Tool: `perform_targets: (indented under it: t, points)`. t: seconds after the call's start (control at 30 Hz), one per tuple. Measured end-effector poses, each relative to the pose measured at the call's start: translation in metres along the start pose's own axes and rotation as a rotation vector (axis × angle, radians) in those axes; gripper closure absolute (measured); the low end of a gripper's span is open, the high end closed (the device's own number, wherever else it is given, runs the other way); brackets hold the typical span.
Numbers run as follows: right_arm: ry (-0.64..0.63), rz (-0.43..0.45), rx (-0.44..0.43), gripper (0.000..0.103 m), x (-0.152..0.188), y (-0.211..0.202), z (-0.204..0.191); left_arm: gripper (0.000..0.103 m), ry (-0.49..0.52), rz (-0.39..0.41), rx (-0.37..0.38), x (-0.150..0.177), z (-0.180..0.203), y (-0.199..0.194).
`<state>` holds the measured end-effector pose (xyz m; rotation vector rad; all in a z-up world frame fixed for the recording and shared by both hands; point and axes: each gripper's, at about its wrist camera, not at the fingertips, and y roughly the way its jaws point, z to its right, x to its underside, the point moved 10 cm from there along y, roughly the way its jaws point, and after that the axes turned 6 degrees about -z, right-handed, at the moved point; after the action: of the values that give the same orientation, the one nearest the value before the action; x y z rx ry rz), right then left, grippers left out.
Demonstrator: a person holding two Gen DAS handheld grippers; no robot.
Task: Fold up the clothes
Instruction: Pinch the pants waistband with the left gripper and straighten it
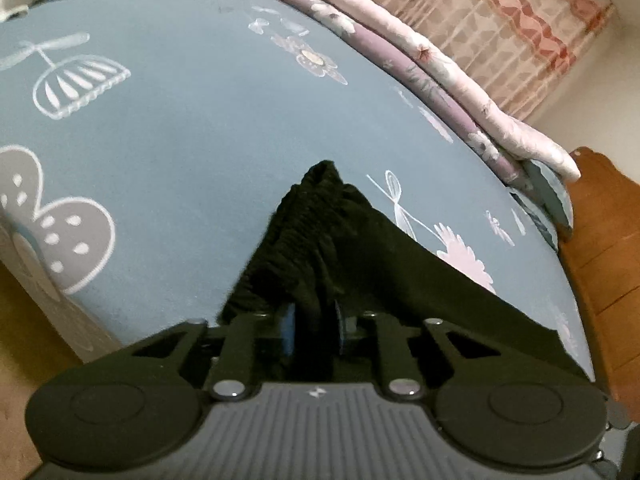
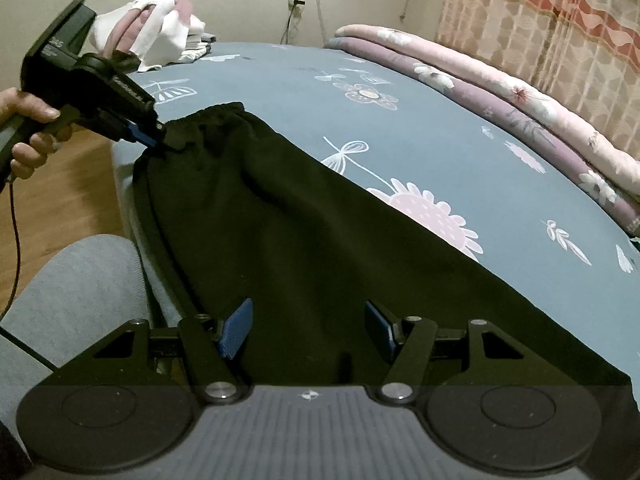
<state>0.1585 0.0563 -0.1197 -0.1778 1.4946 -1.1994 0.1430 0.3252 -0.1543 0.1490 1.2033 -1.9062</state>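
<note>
A black garment with an elastic waistband [image 2: 300, 220] lies spread along the near edge of the blue flower-print bed sheet [image 2: 400, 140]. My left gripper [image 2: 160, 142], held by a hand [image 2: 28, 120], is shut on the gathered waistband at its near left corner. In the left wrist view the blue pads of that left gripper [image 1: 314, 320] pinch the black garment [image 1: 360, 260], and the waistband bunches up ahead of them. My right gripper [image 2: 308, 320] stands open just over the garment's other end, its blue pads wide apart with the cloth lying below them.
A folded pink and purple quilt [image 2: 500, 92] runs along the bed's far side before a patterned curtain [image 2: 540, 20]. A heap of white and pink clothes [image 2: 160, 28] sits at the far left corner. Wooden floor [image 2: 60, 192] and a grey-trousered knee [image 2: 80, 288] are at the left.
</note>
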Motion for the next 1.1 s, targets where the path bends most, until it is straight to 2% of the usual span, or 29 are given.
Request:
perform_targets:
  t: [0.1,0.3,0.47,0.63,0.73,0.77,0.87,1.03,1.1]
  points:
    - [0.007,-0.001,0.007,0.036,0.001,-0.001,0.002,0.094,0.029,0.030,0.009,-0.002,0.008,-0.014]
    - [0.020,0.001,0.016,0.035,0.001,-0.002,0.006,0.095,0.059,0.048,-0.001,-0.003,0.015,-0.038]
    - [0.022,-0.004,0.022,0.035,0.002,-0.003,0.007,0.095,0.029,0.015,-0.058,0.004,-0.007,-0.030]
    - [0.029,-0.009,0.033,0.033,0.003,-0.003,0.009,0.094,-0.021,0.007,0.000,0.008,-0.005,-0.030]
    - [0.035,-0.005,0.035,0.033,0.003,-0.003,0.011,0.088,0.049,0.048,-0.027,0.007,0.012,-0.041]
    - [0.037,-0.004,0.034,0.033,0.003,-0.003,0.011,0.084,0.091,0.056,-0.012,0.006,0.022,-0.043]
    - [0.046,-0.005,0.028,0.033,0.002,-0.001,0.013,0.065,0.181,0.055,0.058,0.000,0.046,-0.035]
    - [0.043,0.000,0.015,0.032,-0.008,0.012,0.014,0.061,0.416,-0.051,-0.017,0.001,0.069,0.016]
    - [0.041,-0.011,0.030,0.032,-0.007,0.019,0.016,0.061,0.481,-0.083,-0.071,0.016,0.066,0.023]
